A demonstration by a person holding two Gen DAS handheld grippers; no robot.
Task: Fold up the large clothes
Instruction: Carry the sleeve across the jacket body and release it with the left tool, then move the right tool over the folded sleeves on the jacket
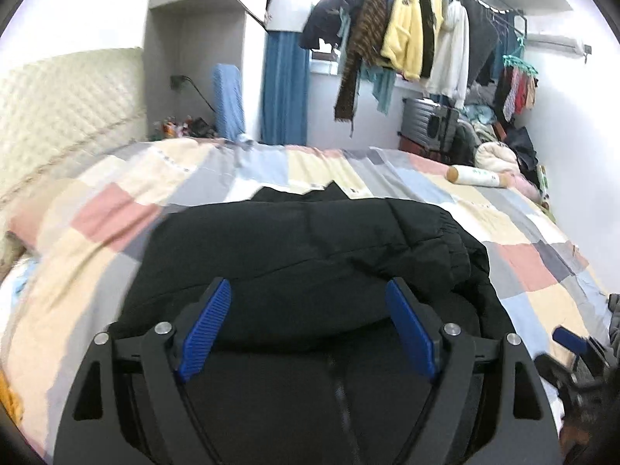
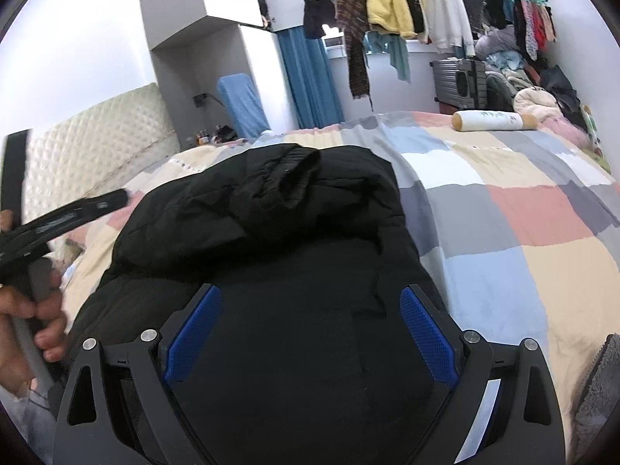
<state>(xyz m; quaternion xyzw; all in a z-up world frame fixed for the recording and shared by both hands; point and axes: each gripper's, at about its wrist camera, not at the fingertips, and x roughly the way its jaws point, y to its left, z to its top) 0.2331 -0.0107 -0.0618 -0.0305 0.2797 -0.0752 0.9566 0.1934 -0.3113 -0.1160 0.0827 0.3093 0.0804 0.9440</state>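
No legible txt; marks on bolster pillow [image 2: 494, 121] too small.

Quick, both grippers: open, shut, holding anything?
Left gripper: open, holding nothing, over the black jacket.
Right gripper: open, holding nothing.

The left tool [image 1: 310, 327] hangs over a black jacket [image 1: 310, 248] lying bunched on the patchwork bed [image 1: 523, 240], blue pads [image 1: 205, 329] spread wide, nothing between them. Clothes [image 1: 407, 27] hang on a rail behind.
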